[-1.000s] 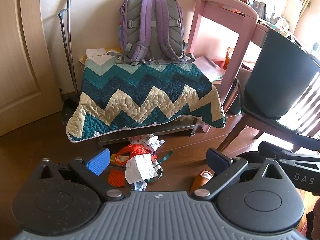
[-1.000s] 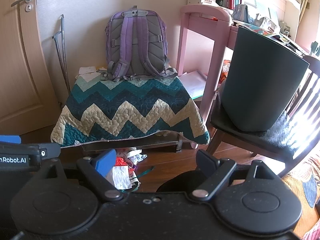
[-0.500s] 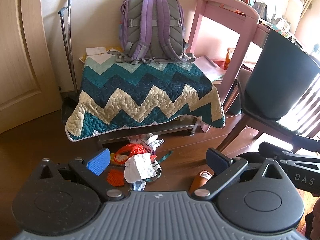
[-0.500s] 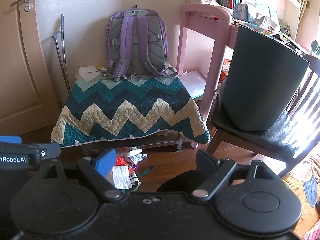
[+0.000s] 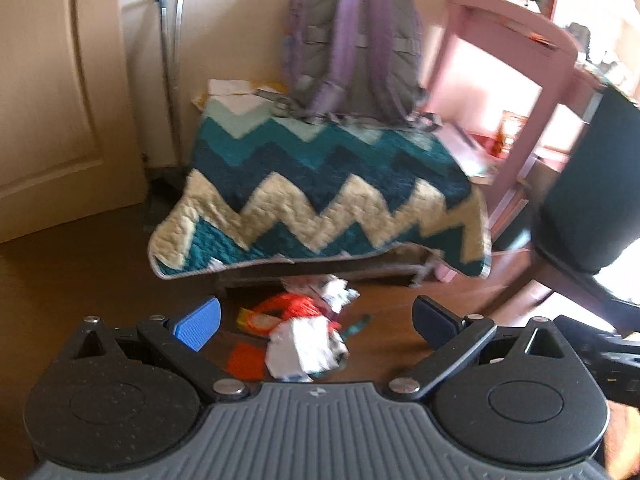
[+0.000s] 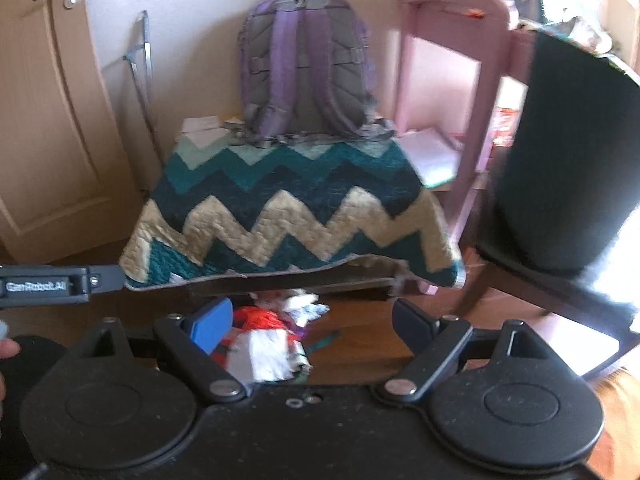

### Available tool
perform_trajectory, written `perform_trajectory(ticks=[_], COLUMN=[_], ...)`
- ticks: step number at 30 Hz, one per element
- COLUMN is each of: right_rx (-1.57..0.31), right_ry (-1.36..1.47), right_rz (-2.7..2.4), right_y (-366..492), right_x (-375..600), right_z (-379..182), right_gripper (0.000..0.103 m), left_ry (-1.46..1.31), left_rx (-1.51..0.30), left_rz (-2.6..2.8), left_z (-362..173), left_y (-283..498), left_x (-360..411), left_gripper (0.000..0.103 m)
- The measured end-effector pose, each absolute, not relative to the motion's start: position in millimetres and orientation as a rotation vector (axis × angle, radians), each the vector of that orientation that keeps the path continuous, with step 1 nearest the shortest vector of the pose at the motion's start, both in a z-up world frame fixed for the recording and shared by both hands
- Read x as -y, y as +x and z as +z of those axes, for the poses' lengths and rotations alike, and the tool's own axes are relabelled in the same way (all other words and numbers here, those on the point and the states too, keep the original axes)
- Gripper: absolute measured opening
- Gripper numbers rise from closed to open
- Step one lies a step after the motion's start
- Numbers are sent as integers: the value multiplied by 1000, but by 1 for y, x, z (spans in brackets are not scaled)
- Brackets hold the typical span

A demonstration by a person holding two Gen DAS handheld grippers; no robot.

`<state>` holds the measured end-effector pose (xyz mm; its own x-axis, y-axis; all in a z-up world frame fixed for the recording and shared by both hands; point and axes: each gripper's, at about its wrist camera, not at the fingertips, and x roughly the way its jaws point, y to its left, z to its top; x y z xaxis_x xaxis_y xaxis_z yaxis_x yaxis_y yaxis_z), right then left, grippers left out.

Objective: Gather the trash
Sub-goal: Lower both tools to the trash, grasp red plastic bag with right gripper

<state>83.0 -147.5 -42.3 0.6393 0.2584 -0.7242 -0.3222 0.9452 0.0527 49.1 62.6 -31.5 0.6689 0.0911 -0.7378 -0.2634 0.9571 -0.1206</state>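
A pile of trash lies on the wooden floor in front of a low bench: a crumpled white paper (image 5: pixel 304 350), an orange-red net bag (image 5: pixel 286 306), a flat orange piece (image 5: pixel 244 362) and more white scraps (image 5: pixel 338 290). The white paper (image 6: pixel 266 356) and the red bag (image 6: pixel 256 318) also show in the right wrist view. My left gripper (image 5: pixel 316 320) is open and empty, above and short of the pile. My right gripper (image 6: pixel 312 322) is open and empty, also short of the pile. Both views are blurred.
A zigzag quilt (image 5: pixel 320 192) covers the bench, with a purple backpack (image 5: pixel 352 44) on it. A dark bin (image 6: pixel 572 160) stands on a wooden chair at the right. A pink desk (image 6: pixel 460 60) is behind. A door (image 5: pixel 48 92) is at the left.
Both grippers have moved to the left and slightly forward, so the scene shifted right and turned blurry. The trash pile has not moved. Both grippers stay open.
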Motion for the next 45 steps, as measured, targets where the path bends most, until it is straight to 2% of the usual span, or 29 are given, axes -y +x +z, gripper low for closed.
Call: perform_trajectory(ticks=[6, 12, 20, 27, 35, 43, 45], right_rx=[-867, -937, -1130, -1300, -1355, -1398, -1411], right_ry=[-83, -136, -97, -36, -44, -131, -133], right_rz=[427, 477, 553, 532, 605, 637, 625], right_y=[145, 214, 294, 350, 372, 374, 376], right_x=[119, 90, 49, 15, -19, -49, -51], right_z=[-83, -150, -269, -365, -440, -496, -508], right_gripper=[87, 87, 85, 85, 84, 84, 84], left_ry=[-147, -93, -345, -430, -469, -529, -533], left_rx=[-874, -991, -1166, -1257, -1386, -1440, -1443], left_rz=[164, 63, 241, 342, 298, 235, 221], left_z=[-72, -137, -258, -346, -432, -487, -496], left_y=[104, 160, 196, 230, 264, 274, 279], left_x=[-108, -136, -132, -134, -118, -117, -114], left_gripper=[103, 103, 103, 103, 102, 102, 99])
